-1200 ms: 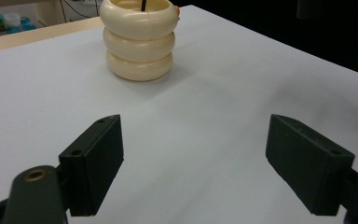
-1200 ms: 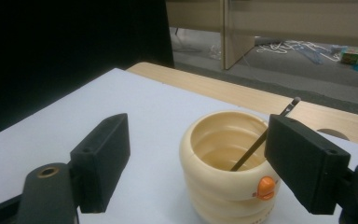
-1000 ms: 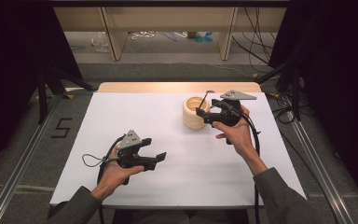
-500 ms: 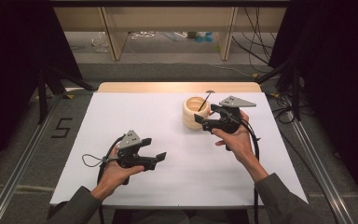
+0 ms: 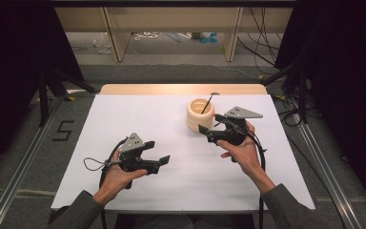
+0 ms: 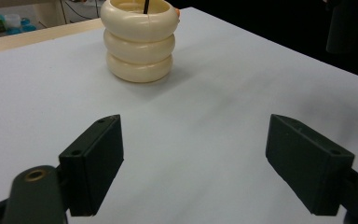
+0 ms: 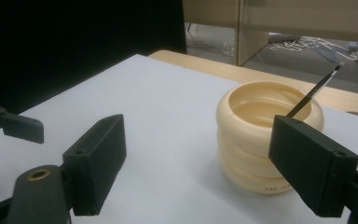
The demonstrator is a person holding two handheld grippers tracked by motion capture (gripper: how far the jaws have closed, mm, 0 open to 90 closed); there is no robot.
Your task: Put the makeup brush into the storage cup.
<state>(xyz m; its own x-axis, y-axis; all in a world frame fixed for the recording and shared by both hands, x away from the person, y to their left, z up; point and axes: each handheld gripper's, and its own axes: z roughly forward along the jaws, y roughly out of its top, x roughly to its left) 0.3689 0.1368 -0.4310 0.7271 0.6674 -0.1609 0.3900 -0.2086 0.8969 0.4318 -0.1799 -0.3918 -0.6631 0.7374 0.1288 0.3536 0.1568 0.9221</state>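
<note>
I hold my right gripper, jaws apart, just beside the cream ribbed pot with a brush on the white desk; my left gripper rests apart, jaws open.

You have a white surface in front of you, a flat sheet-like top with a strip of bare light wood along its far edge. One thing stands directly on it: a cream holder shaped like three stacked rings, upright and open at the top. Take that holder as your landmark. It stands near the wooden strip, on the far part of the white area and a little to your right of its middle. A thin dark brush leans inside the holder, its tip rising over the rim toward the wooden strip. The holder casts a soft shadow on the white top beside it.
</note>
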